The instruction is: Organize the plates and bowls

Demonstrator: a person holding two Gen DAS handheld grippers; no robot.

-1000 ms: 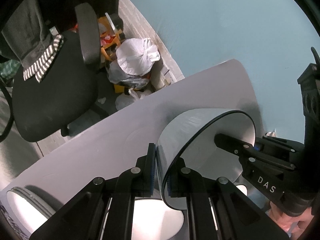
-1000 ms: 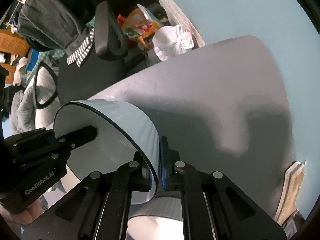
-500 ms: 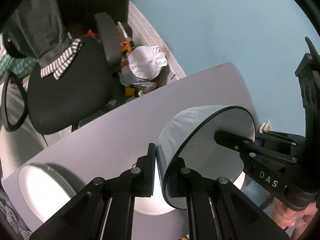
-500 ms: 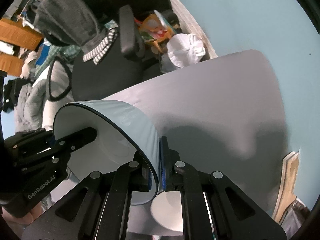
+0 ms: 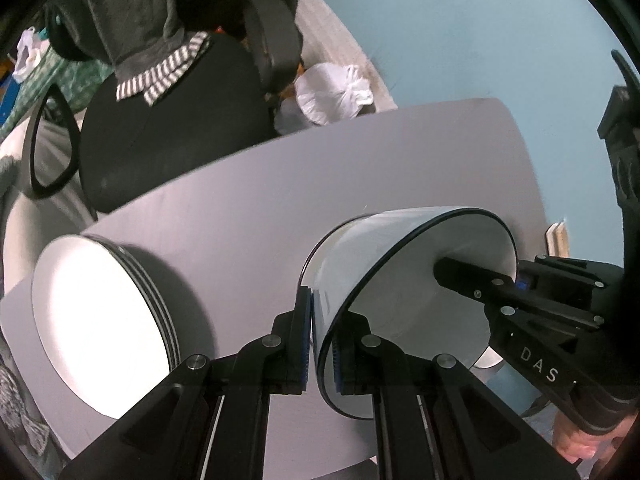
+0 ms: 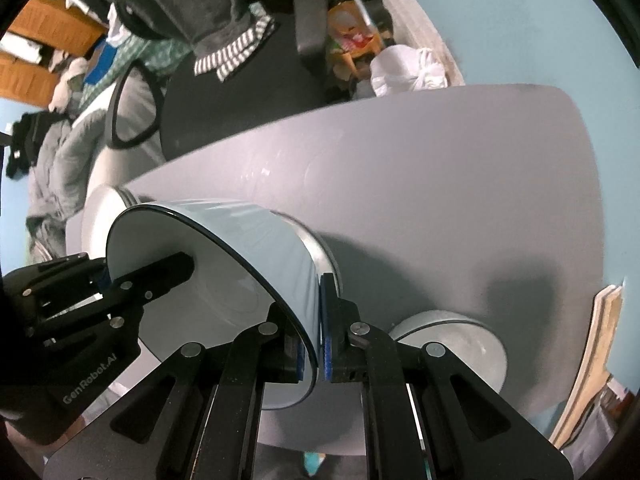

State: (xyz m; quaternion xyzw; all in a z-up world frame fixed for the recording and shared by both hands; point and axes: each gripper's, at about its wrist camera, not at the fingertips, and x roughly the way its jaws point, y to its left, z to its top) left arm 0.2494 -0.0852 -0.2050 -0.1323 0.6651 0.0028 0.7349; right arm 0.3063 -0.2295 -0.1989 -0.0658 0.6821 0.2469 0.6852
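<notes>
Left tool (image 5: 322, 344) and right tool (image 6: 320, 344): each clamped on opposite rims of one bowl (image 5: 404, 280), above grey surface (image 5: 360, 168).

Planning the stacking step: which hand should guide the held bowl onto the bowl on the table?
Likely right: the right gripper sits just beside the table bowl; the left gripper is nearer the plate stack. Both clamp the held bowl.
</notes>
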